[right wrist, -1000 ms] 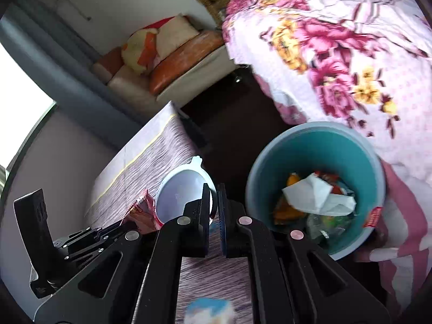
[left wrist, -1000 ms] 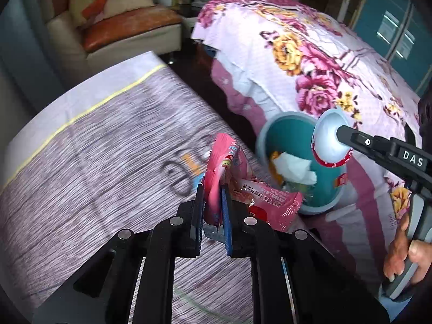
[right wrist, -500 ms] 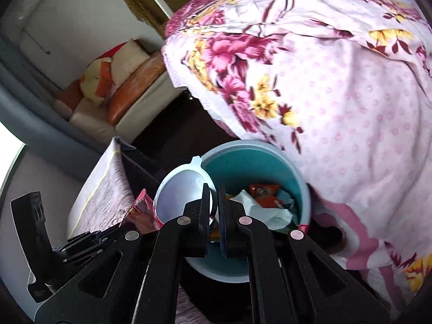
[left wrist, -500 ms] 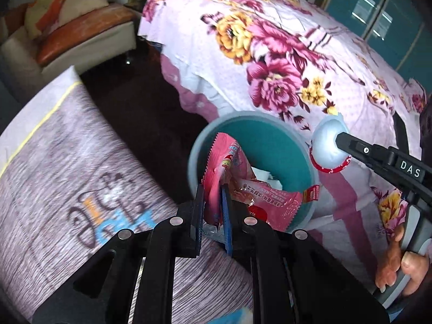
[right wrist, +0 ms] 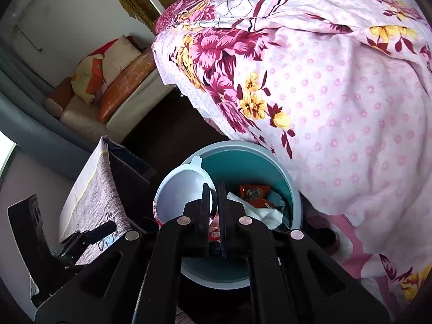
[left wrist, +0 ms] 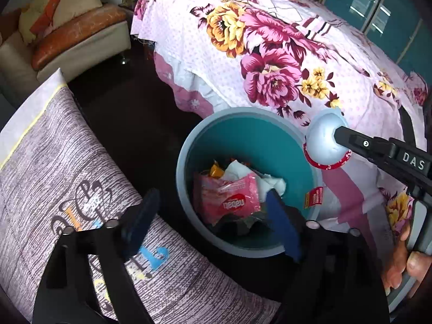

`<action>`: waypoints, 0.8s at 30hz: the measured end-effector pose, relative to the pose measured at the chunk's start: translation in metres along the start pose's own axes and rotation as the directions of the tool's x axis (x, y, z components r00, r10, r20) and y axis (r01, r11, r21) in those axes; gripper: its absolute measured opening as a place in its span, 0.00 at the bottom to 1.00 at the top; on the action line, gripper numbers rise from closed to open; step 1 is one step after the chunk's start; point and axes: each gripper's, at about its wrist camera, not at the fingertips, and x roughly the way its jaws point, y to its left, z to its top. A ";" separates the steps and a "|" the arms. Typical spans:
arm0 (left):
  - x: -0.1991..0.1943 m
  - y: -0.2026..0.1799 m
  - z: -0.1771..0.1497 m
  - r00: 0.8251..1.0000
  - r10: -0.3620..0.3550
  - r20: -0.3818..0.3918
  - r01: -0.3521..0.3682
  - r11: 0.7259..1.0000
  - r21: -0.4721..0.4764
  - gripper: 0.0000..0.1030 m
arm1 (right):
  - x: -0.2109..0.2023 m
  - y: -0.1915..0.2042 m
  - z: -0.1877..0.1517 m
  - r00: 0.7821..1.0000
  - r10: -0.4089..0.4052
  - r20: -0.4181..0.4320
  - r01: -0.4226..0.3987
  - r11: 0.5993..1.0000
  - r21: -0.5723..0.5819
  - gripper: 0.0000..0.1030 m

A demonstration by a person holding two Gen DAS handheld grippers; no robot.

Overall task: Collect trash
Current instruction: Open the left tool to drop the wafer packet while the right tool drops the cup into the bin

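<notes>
A teal trash bin (left wrist: 251,124) stands on the dark floor between the table and the bed; it also shows in the right wrist view (right wrist: 270,162). A pink snack wrapper (left wrist: 229,197) lies inside it on white tissue (left wrist: 270,182) and orange wrappers. My left gripper (left wrist: 213,216) is open and empty just above the bin's near rim. My right gripper (right wrist: 214,202) is shut on the rim of a white plastic cup with a red band (right wrist: 181,197), held over the bin's edge; the cup also shows in the left wrist view (left wrist: 324,140).
A table with a grey woven cloth (left wrist: 54,162) lies to the left of the bin. A bed with a pink flowered cover (left wrist: 270,54) rises right behind the bin. A sofa with cushions (left wrist: 75,35) stands at the far left.
My left gripper moved over the bin, opened and let go of the pink wrapper, which now lies in the bin. My right gripper brought the cup nearer the bin.
</notes>
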 end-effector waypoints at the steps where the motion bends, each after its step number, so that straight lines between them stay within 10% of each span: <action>1: -0.002 0.001 -0.002 1.000 0.004 0.001 -0.004 1.000 0.000 0.85 | 0.002 0.003 -0.001 1.000 -0.003 -0.003 0.003 1.000 -0.003 0.06; 10: -0.012 0.017 -0.016 1.000 0.006 -0.011 -0.006 0.999 -0.040 0.90 | 0.007 0.021 -0.001 1.000 -0.013 -0.023 0.013 0.999 -0.038 0.12; 13: -0.016 0.025 -0.020 1.000 0.000 -0.011 -0.001 0.998 -0.061 0.90 | 0.015 0.034 -0.003 0.999 -0.020 -0.041 0.018 0.998 -0.053 0.58; 24: -0.035 0.042 -0.037 1.000 -0.022 -0.012 0.020 0.993 -0.117 0.90 | 0.010 0.060 -0.021 0.997 -0.030 -0.076 0.019 0.989 -0.145 0.77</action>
